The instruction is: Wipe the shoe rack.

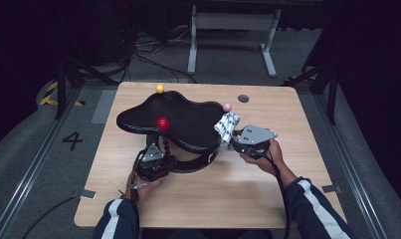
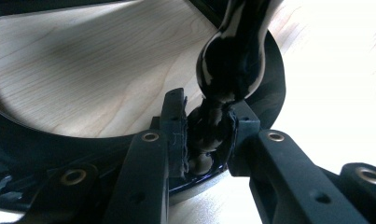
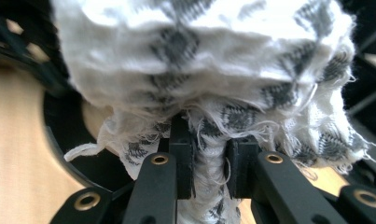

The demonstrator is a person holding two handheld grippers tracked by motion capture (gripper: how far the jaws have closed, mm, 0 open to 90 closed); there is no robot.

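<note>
One camera is sitting high above the person's side of the table (image 1: 198, 199), looking forward and down so that it is taking in the whole wooden top and the floor beyond. Another is riding on the left gripper (image 1: 152, 160), peering along its own jaws from very close at the black stand (image 2: 213, 126) with the tabletop behind. The third is riding on the right gripper (image 1: 252, 139), pressing right up against the white patterned cloth (image 3: 199, 70); both that cloth (image 1: 227, 127) and the stand (image 1: 164, 144) are also showing small in the high view.
</note>
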